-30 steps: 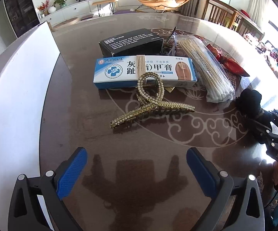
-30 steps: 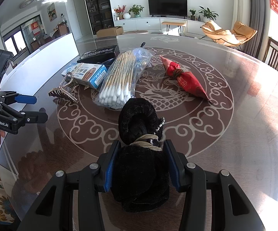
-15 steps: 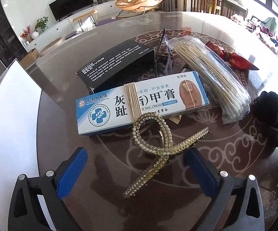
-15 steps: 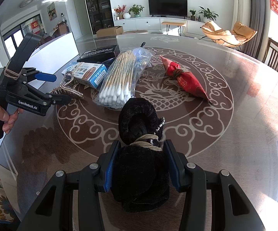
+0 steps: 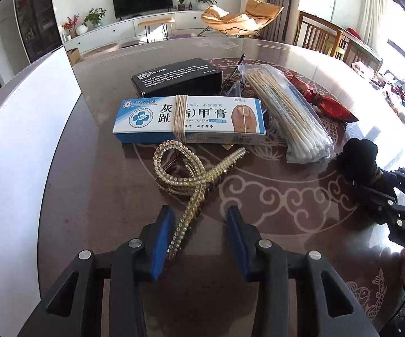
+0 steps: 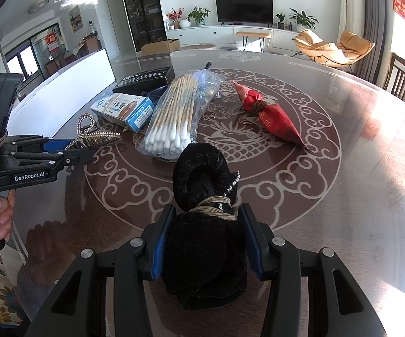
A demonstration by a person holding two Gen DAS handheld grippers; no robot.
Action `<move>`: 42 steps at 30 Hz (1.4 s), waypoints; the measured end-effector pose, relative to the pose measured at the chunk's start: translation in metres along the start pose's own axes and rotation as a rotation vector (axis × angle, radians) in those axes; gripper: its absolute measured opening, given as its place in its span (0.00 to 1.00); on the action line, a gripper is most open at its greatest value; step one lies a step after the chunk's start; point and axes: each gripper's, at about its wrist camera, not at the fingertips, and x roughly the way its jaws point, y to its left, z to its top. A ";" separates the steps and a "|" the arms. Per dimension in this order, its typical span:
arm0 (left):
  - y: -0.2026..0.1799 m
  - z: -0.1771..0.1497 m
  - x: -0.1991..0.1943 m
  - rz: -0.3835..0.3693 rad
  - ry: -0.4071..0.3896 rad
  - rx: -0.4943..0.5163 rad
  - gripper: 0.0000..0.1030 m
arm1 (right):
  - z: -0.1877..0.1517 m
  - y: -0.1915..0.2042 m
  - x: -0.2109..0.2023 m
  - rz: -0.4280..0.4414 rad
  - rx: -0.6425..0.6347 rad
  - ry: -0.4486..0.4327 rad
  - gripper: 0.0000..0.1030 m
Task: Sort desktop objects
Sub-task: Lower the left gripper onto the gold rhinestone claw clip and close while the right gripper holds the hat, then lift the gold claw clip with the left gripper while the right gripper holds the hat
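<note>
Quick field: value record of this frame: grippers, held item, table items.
left gripper: open, fingers either side of hair clip arm, not clamped
right gripper: shut on black bundle
table: nail cream box, black box, cotton swabs, red packet
clip location: in front of nail cream box

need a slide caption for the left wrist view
Left gripper, jaws open, straddles one arm of the beaded hair claw on the patterned table.
</note>
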 end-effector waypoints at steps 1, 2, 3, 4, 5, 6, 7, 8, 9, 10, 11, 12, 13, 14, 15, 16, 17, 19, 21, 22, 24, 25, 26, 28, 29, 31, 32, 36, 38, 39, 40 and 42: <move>-0.002 -0.008 -0.004 0.005 -0.003 0.000 0.39 | 0.000 0.000 0.000 0.001 0.001 0.000 0.46; -0.008 -0.016 -0.009 -0.002 -0.007 0.005 0.39 | 0.000 -0.001 0.000 0.003 0.002 0.000 0.46; -0.013 -0.023 -0.013 -0.009 -0.008 0.012 0.39 | 0.000 0.000 0.000 0.003 0.002 -0.001 0.46; -0.018 -0.030 -0.017 -0.011 -0.006 0.018 0.39 | 0.000 0.000 0.000 0.004 0.003 -0.001 0.46; -0.017 -0.032 -0.019 -0.011 -0.005 0.016 0.39 | 0.000 0.000 0.000 0.004 0.003 -0.001 0.46; -0.014 -0.034 -0.020 -0.015 -0.002 0.008 0.40 | 0.000 0.000 0.000 0.003 0.003 -0.001 0.46; -0.013 -0.036 -0.021 -0.020 0.000 -0.002 0.40 | 0.000 0.000 0.000 0.003 0.002 -0.001 0.46; -0.007 -0.035 -0.020 -0.016 0.001 -0.013 0.43 | 0.000 0.000 0.000 0.002 0.002 -0.001 0.46; -0.002 -0.032 -0.018 -0.006 0.003 -0.021 0.52 | 0.000 0.000 0.000 0.001 0.001 0.000 0.46; 0.005 -0.032 -0.017 0.005 0.001 -0.030 0.62 | 0.000 0.001 0.000 0.001 0.000 0.000 0.46; 0.012 -0.026 -0.012 0.007 -0.002 -0.034 0.66 | 0.000 0.001 0.000 0.000 0.000 0.000 0.46; 0.018 -0.021 -0.006 0.005 0.001 -0.032 0.71 | 0.000 0.001 0.000 0.000 0.000 0.000 0.46; 0.022 -0.017 -0.002 0.006 0.009 -0.029 0.72 | 0.000 0.001 0.000 0.000 0.000 0.000 0.46; 0.024 -0.014 0.002 0.006 0.023 -0.023 0.72 | 0.000 0.001 0.000 0.000 0.000 0.000 0.46; 0.025 -0.011 0.006 0.011 0.027 -0.010 0.72 | 0.000 0.001 0.000 0.001 0.000 0.000 0.46; 0.025 -0.007 0.009 0.017 0.024 0.006 0.73 | 0.000 0.001 0.000 0.001 0.000 0.000 0.46; 0.025 -0.003 0.012 0.012 0.024 0.019 0.73 | 0.000 0.001 0.000 0.001 0.001 0.000 0.46; 0.024 0.007 0.019 0.005 0.031 0.031 0.81 | 0.000 0.001 0.000 0.001 0.000 0.000 0.46; 0.022 0.016 0.025 0.006 0.029 0.040 0.85 | 0.000 0.001 0.000 0.001 0.000 0.000 0.46; 0.021 0.020 0.029 0.002 0.028 0.040 0.88 | 0.000 0.001 0.001 0.001 0.001 0.000 0.46; 0.019 0.029 0.036 -0.004 0.033 0.034 0.95 | 0.000 0.001 0.000 0.001 0.000 0.000 0.46; 0.019 0.031 0.038 -0.006 0.036 0.030 0.97 | 0.000 0.001 0.001 0.001 0.000 0.000 0.46; 0.019 0.034 0.040 -0.010 0.033 0.029 0.97 | 0.000 0.001 0.000 0.001 0.000 0.000 0.46; 0.017 0.036 0.040 -0.015 0.010 0.035 0.84 | 0.000 0.001 0.000 0.002 0.001 0.000 0.46; 0.016 0.037 0.037 -0.014 -0.014 0.034 0.73 | 0.000 0.001 0.000 0.003 0.002 -0.001 0.46; 0.016 0.038 0.033 0.001 -0.023 0.015 0.45 | 0.000 0.001 0.001 0.006 0.004 -0.001 0.46; 0.016 0.037 0.032 0.004 -0.022 0.006 0.44 | 0.000 0.001 0.001 0.007 0.006 -0.002 0.46; 0.014 0.018 0.020 0.035 -0.033 -0.032 0.43 | -0.001 0.000 0.000 0.012 0.010 -0.002 0.46; 0.013 0.001 0.010 0.043 -0.041 -0.058 0.43 | -0.001 -0.001 -0.001 0.016 0.013 -0.003 0.46; 0.012 -0.009 0.005 0.047 -0.045 -0.061 0.43 | -0.001 -0.002 -0.001 0.018 0.014 -0.003 0.46; 0.010 -0.019 0.000 0.050 -0.049 -0.064 0.43 | -0.001 -0.002 -0.001 0.019 0.015 -0.003 0.46; 0.008 -0.036 -0.010 0.054 -0.058 -0.071 0.43 | -0.001 -0.001 -0.001 0.018 0.014 -0.004 0.46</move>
